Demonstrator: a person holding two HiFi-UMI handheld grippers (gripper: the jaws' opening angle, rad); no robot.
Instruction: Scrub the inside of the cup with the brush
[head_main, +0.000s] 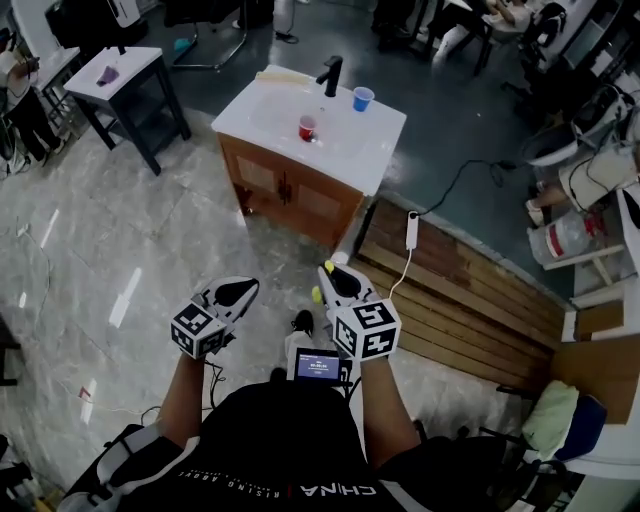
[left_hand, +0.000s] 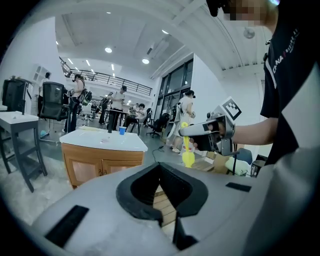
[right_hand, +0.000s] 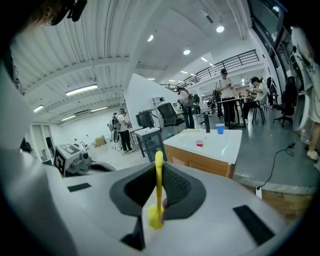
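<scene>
Pale tiled floor leads to a white-topped table (head_main: 380, 140) at 12 o'clock in the head view, the red cup (head_main: 307, 127) on it. In the left gripper view, the left claw (left_hand: 161, 175) is pressed together, empty. In the right gripper view, the right claw (right_hand: 159, 172) pinches the yellow brush (right_hand: 158, 190), with the cup at 1 o'clock.

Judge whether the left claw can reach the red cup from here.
Probably not yet. The left claw is shut and empty, and the red cup stands on the sink counter across open floor. Nothing blocks the way; the person must step closer.
</scene>
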